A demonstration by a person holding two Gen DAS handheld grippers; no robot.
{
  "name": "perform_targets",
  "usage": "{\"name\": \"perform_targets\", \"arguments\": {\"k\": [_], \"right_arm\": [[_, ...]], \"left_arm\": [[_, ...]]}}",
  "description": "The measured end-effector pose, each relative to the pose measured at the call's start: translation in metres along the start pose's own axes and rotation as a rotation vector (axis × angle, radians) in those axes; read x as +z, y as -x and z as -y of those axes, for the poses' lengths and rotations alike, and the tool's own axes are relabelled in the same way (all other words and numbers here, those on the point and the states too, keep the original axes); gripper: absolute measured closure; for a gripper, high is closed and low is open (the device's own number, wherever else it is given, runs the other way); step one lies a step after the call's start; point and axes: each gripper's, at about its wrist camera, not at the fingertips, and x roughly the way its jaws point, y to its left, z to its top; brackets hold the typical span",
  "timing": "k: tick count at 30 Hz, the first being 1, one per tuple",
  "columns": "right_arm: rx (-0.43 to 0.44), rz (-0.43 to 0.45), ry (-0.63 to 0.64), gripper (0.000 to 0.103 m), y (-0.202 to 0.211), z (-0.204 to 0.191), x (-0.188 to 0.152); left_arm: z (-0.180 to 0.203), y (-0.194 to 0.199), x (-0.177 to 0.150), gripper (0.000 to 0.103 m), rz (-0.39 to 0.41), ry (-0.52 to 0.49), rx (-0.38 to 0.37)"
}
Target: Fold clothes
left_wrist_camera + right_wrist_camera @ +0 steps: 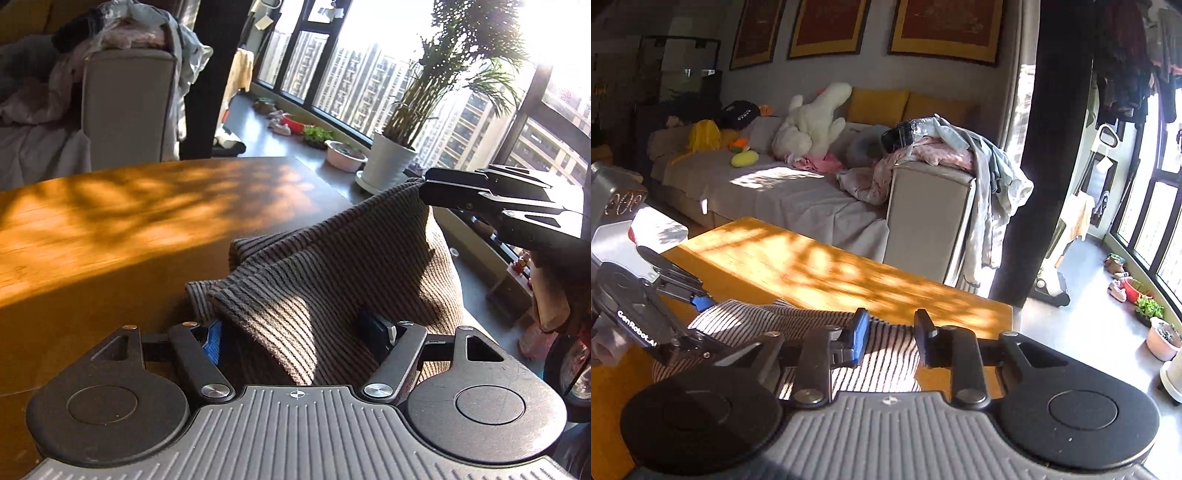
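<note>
Left wrist view: striped garment bunched at table near edge, one corner lifted.
L gripper: jaws spread, cloth between.
R gripper: jaws pinching the raised corner.

Left tool: matte black linkage arms, silver round screws, blue pad on 1 finger, grey ribbed housing with 2 round black discs. Right tool: same build, blue pad, white "GenRobot.AI" lettering on left tool's side.

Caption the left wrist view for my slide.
Striped garment drapes through the left gripper, peaking at the right gripper, above table.
</note>
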Motion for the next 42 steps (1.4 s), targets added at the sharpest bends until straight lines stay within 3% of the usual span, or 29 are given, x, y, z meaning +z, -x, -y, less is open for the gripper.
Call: {"name": "perform_targets", "arguments": {"k": [7, 12, 16, 17, 19, 22, 25, 29, 33, 36, 38, 42], "right_arm": [[-0.086, -0.223, -0.053, 0.076, -0.062, -0.003, -0.04], [-0.111, -0.224, -0.046, 0.076, -0.065, -0.008, -0.038], [-0.109, -0.225, -0.08, 0.075, -0.044, -0.007, -0.034], [-0.106, -0.222, -0.107, 0.073, -0.034, -0.006, -0.033], [-0.095, -0.216, -0.157, 0.048, -0.012, -0.008, -0.032], [-0.057, -0.211, -0.228, 0.035, 0.02, -0.015, -0.036], [0.005, -0.262, -0.347, 0.026, 0.037, -0.022, -0.051], [0.111, -0.38, -0.634, 0.026, 0.026, -0.022, -0.083], [0.128, -0.387, -0.831, 0.03, -0.003, -0.009, -0.093], [0.127, -0.369, -0.827, 0.032, -0.026, 0.001, -0.084], [0.1, -0.347, -0.748, 0.036, -0.04, 0.002, -0.072], [-0.017, -0.272, -0.593, 0.039, -0.071, 0.01, -0.044]], "left_arm": [[-0.01, 0.0, -0.002, 0.024, 0.001, 0.019, 0.033], [0.002, 0.019, 0.008, 0.026, 0.067, -0.072, 0.079], [0.006, 0.007, 0.018, 0.024, 0.058, -0.093, 0.073], [0.006, 0.001, 0.018, 0.024, 0.044, -0.099, 0.083], [0.004, -0.011, 0.016, 0.022, 0.025, -0.095, 0.093], [-0.004, -0.017, 0.013, 0.02, 0.022, -0.051, 0.076], [-0.009, -0.017, 0.011, 0.018, 0.023, -0.031, 0.079], [-0.009, -0.016, 0.009, 0.018, 0.024, -0.02, 0.087], [-0.013, -0.011, 0.005, 0.018, 0.015, -0.005, 0.086], [-0.021, -0.003, 0.001, 0.021, 0.017, 0.017, 0.116], [-0.029, 0.003, 0.0, 0.023, 0.016, 0.054, 0.112], [-0.039, 0.012, 0.0, 0.024, 0.013, 0.095, 0.108]]}}
